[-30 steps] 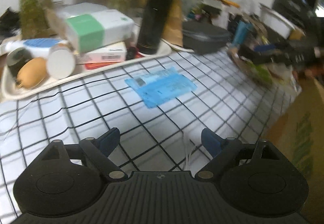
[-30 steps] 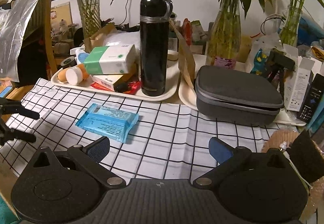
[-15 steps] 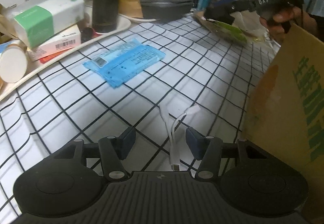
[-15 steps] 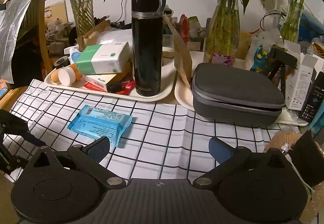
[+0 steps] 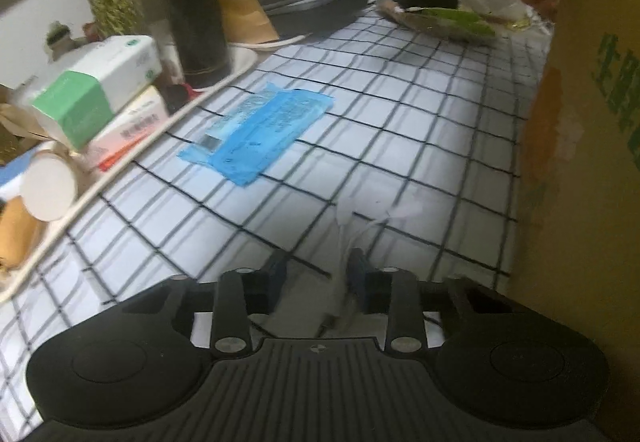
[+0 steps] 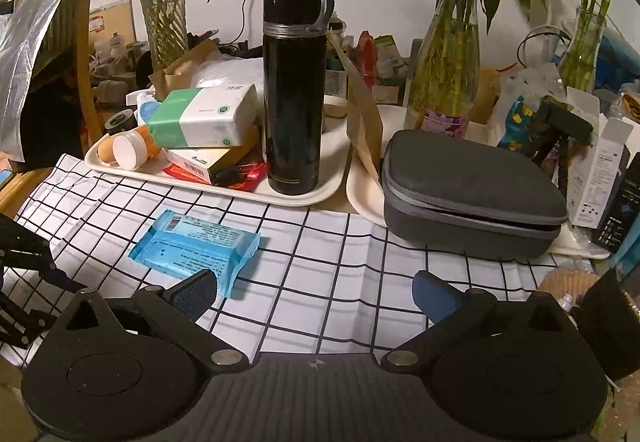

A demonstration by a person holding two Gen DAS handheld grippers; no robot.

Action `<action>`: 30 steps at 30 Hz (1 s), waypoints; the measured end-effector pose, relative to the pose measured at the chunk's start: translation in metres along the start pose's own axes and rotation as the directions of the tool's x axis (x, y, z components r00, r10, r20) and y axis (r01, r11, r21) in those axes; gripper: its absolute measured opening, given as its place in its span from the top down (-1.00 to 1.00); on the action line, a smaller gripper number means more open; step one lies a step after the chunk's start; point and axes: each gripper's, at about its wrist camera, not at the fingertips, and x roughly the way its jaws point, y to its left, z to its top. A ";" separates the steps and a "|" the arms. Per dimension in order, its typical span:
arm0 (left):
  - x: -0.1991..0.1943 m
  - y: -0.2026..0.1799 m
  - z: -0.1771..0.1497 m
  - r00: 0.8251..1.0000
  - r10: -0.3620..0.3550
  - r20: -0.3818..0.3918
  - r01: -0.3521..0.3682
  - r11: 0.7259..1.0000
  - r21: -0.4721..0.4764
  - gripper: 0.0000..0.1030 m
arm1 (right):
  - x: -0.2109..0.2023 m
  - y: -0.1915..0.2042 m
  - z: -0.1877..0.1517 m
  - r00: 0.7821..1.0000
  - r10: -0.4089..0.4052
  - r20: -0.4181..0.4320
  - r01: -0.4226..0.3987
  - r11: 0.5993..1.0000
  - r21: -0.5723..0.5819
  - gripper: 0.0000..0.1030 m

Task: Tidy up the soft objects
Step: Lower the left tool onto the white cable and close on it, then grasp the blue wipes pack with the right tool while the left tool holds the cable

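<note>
I am working my left gripper (image 5: 316,270) down over a thin white cable (image 5: 344,238) lying on the checked tablecloth (image 5: 400,114). Its jaws have just been closing and are now standing narrow, with the cable running up between them; the picture is blurring there, so I cannot tell whether the pads are pressing on it yet or only flanking it. Just to the right of that gripper, a cardboard box (image 5: 580,162) is standing at the cloth's edge, and I am judging that to be where the cable is headed.

My right gripper (image 6: 316,290) is hovering over the near edge of the cloth with its jaws standing wide apart and nothing between them. Just ahead of its left finger, the blue soft pack (image 6: 196,246) is lying flat on the cloth, untouched, short of the white tray (image 6: 312,194) that is carrying the black flask (image 6: 294,94) and the tissue pack (image 6: 204,118).

So I am reckoning the sorting is barely under way: the cable is not lifted yet, the blue pack is waiting on the cloth, and I am seeing nothing here already put away.
</note>
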 end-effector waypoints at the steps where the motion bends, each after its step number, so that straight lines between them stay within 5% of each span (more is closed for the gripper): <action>1: 0.000 0.001 0.000 1.000 0.023 -0.005 -0.023 1.000 0.004 0.58 | 0.000 -0.001 0.000 1.000 0.000 0.001 0.000 1.000 -0.003 -1.00; 17: -0.004 -0.003 -0.002 1.000 0.000 -0.023 0.000 1.000 0.002 0.81 | 0.029 0.004 0.002 0.999 0.021 -0.032 -0.022 0.999 -0.032 -1.00; 30: -0.030 0.022 -0.010 0.996 0.049 0.076 -0.035 0.985 -0.167 0.81 | 0.075 0.033 0.010 0.976 0.201 -0.084 -0.212 0.967 -0.145 -1.00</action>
